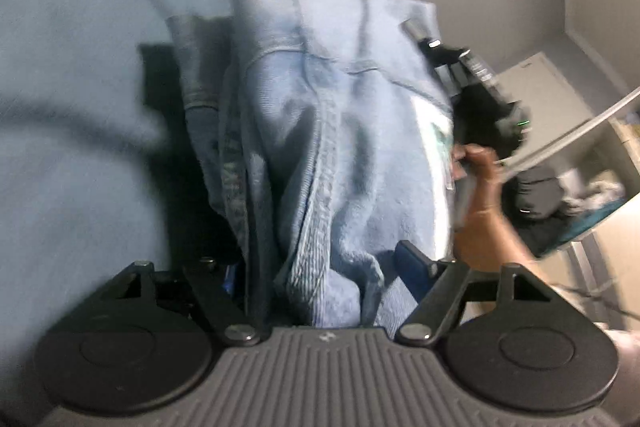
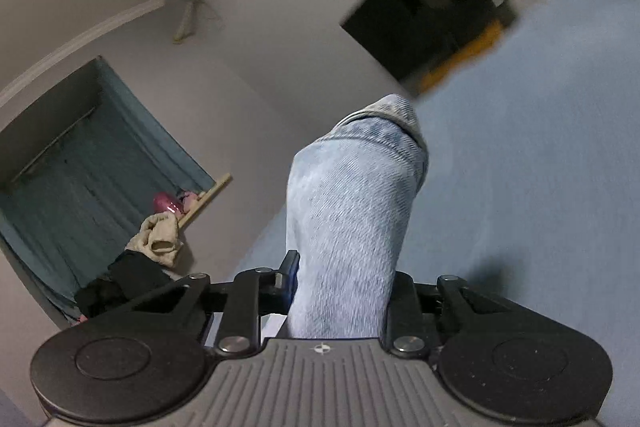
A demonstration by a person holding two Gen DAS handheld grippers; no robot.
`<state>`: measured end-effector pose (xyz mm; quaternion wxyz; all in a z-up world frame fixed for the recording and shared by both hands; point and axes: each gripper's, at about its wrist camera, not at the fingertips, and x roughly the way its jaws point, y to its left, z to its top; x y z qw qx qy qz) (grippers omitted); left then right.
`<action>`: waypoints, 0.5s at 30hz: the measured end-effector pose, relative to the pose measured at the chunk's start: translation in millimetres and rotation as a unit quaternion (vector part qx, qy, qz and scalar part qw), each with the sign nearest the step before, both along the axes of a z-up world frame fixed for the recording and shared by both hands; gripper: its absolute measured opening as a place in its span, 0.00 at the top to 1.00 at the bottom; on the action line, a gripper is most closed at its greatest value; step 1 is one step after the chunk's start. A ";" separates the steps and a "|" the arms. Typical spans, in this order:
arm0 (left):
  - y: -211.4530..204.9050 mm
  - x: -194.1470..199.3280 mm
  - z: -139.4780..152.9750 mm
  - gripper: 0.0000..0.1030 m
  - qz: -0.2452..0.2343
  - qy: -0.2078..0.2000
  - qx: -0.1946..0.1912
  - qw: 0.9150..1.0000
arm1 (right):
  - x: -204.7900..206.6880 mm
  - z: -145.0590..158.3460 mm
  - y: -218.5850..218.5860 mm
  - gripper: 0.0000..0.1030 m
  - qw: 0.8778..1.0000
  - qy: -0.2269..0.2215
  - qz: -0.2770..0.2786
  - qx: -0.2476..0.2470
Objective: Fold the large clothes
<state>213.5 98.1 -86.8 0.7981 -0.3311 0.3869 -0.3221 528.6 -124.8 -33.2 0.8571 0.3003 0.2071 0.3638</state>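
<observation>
Blue sheet (image 2: 540,167); one jeans (image 1: 320,131), two grippers (image 1: 324,267) (image 2: 340,291).

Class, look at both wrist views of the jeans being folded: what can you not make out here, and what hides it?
- Left wrist view: the left gripper jaws' tips, buried under the jeans.
- Left wrist view: the right gripper, smeared by motion blur and partly behind the denim.
- Right wrist view: the right-hand jaw, hidden by the jeans leg.
- Right wrist view: the dark panel, too blurred to identify.

Faded, coarse-woven denim jeans (image 1: 340,147) on matt blue cloth bedsheet (image 1: 80,107); matt black plastic grippers
</observation>
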 end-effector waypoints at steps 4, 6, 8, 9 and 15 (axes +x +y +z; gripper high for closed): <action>-38.1 44.6 -3.3 0.32 0.054 -0.026 0.018 0.998 | 44.5 27.9 -22.3 0.73 0.998 -0.024 -0.050 -0.032; -52.1 56.3 -10.9 0.32 0.072 -0.038 0.044 0.996 | 70.6 19.8 -40.6 0.54 0.994 0.028 -0.092 -0.053; -57.3 62.8 -24.0 0.32 0.092 -0.030 0.043 0.994 | 90.1 3.2 -51.6 0.37 0.979 0.101 -0.151 -0.092; -57.2 63.5 -30.6 0.31 0.096 -0.028 0.033 0.994 | 94.4 -6.8 -55.2 0.36 0.970 0.131 -0.171 -0.114; -49.1 63.6 -42.5 0.31 0.088 -0.020 0.016 0.996 | 29.2 -28.4 -74.3 0.21 0.968 0.110 -0.195 -0.113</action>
